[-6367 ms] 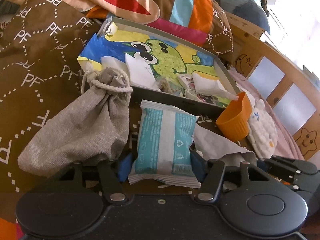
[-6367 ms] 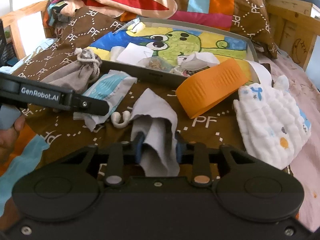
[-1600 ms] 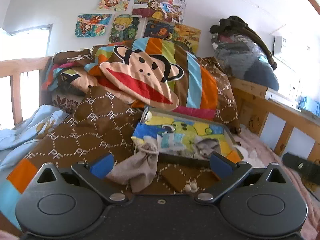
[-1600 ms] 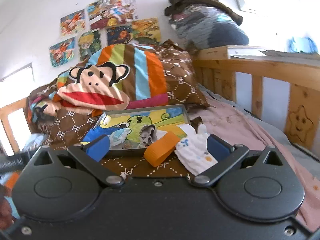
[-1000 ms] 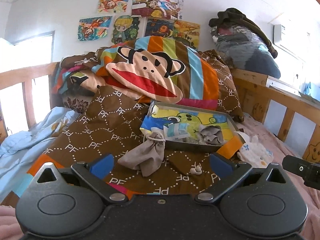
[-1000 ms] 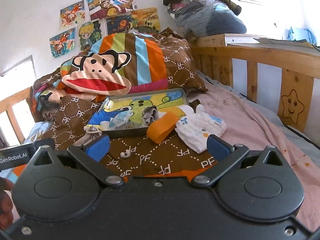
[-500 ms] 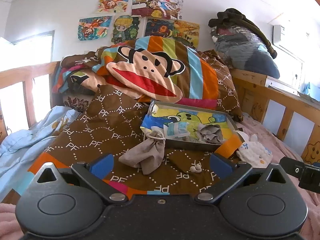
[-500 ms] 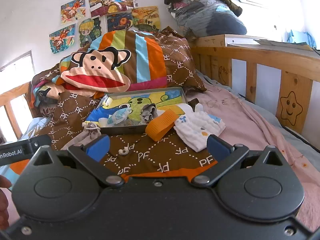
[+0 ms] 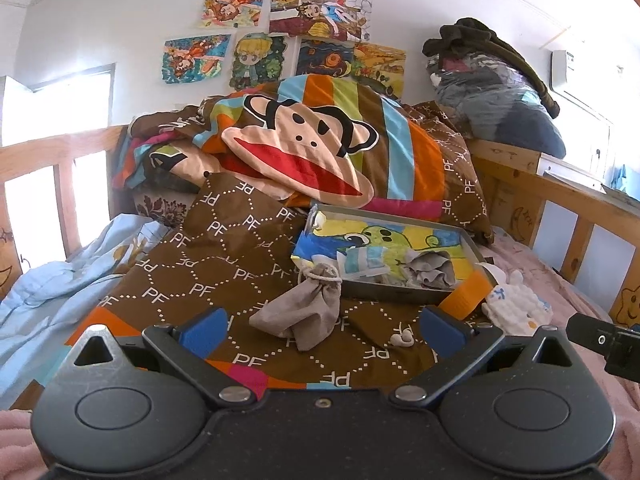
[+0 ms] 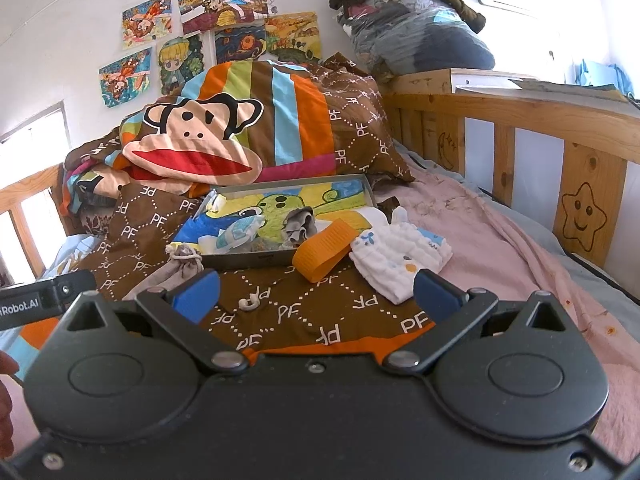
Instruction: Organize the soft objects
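- Left wrist view: the brown quilt [image 9: 224, 264] is printed all over with white "PF" letters; some read mirrored or upside down.
- A monkey-face pillow [image 9: 296, 152] leans behind it, and cartoon drawings [image 9: 280, 40] hang on the wall; no words can be read on them.
- The left gripper [image 9: 322, 330] is spread wide and empty, its blue pads well apart above the quilt.
- A grey drawstring pouch [image 9: 304, 308] lies on the quilt ahead of and between the pads, its tied neck touching the front wall of the tray [image 9: 384, 288].
- In the tray, over a green cartoon lining, lie a pale blue packet [image 9: 360, 260] and a crumpled grey cloth [image 9: 430, 270].
- An orange band [image 9: 466, 296] leans at the tray's right front corner; a white baby mitten [image 9: 516, 304] lies just beside it.
- A small white hook-shaped piece [image 9: 402, 338] rests on the quilt near the right pad.
- Right wrist view: part of a label, "Robot.AI", reads on the left gripper's body [image 10: 44, 300] at the left edge.
- The right gripper [image 10: 316, 294] is also wide and holds nothing.
- The orange band [image 10: 324, 250] and the mitten [image 10: 400, 258] lie ahead between its pads, the pouch [image 10: 176, 270] by the left pad.
- A star face [image 10: 582, 216] is drawn on the wooden bed rail.
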Demonstrator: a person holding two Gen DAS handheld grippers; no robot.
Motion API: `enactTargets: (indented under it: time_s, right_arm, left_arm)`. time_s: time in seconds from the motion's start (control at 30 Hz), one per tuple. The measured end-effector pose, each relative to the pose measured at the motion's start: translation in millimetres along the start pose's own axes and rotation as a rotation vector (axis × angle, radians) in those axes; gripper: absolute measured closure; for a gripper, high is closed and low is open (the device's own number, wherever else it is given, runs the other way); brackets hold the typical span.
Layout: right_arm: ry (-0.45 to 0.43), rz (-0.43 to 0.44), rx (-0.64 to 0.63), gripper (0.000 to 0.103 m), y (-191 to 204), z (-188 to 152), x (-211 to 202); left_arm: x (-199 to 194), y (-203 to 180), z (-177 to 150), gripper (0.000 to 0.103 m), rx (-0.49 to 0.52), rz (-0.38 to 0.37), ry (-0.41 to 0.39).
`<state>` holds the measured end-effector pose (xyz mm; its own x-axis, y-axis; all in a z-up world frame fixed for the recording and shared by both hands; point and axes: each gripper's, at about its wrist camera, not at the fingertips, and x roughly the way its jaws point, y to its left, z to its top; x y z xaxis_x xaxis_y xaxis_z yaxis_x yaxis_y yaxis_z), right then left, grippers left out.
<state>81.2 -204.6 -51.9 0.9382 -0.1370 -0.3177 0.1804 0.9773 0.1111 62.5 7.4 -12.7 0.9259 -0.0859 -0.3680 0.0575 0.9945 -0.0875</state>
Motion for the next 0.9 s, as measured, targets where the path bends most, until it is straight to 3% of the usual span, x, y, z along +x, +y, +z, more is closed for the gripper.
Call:
enactTargets:
  time_s: [0.9]
  right_arm:
    - [0.020, 0.017, -0.035, 0.000, -0.2, 2.0, 7.7]
  left_arm:
    - [0.9, 7.7, 1.6, 0.001, 0.003, 0.008, 0.013]
